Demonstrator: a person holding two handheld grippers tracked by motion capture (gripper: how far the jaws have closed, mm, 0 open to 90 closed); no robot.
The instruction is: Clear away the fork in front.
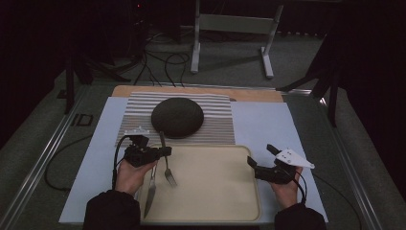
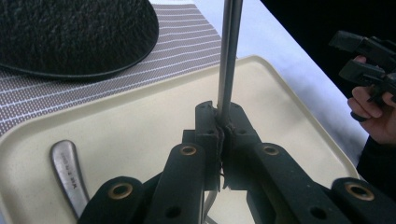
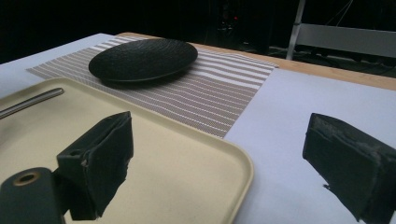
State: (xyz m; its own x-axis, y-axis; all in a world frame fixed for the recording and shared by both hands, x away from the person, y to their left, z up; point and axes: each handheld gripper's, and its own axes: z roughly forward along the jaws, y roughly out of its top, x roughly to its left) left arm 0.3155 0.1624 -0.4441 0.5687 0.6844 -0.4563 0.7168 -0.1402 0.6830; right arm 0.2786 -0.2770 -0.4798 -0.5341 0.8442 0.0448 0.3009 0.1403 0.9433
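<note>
Beyond the left gripper's (image 2: 219,135) pads, the slim steel fork handle (image 2: 229,56) ran off the top edge; its tines were hidden below them. The steel knife's (image 2: 70,175) blade was cut off.

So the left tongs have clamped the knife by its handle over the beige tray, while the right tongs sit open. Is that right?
Not quite: the left tongs clamp the fork, not the knife, which lies at the tray's left edge, as the high view shows. The right tongs are indeed open.
</note>
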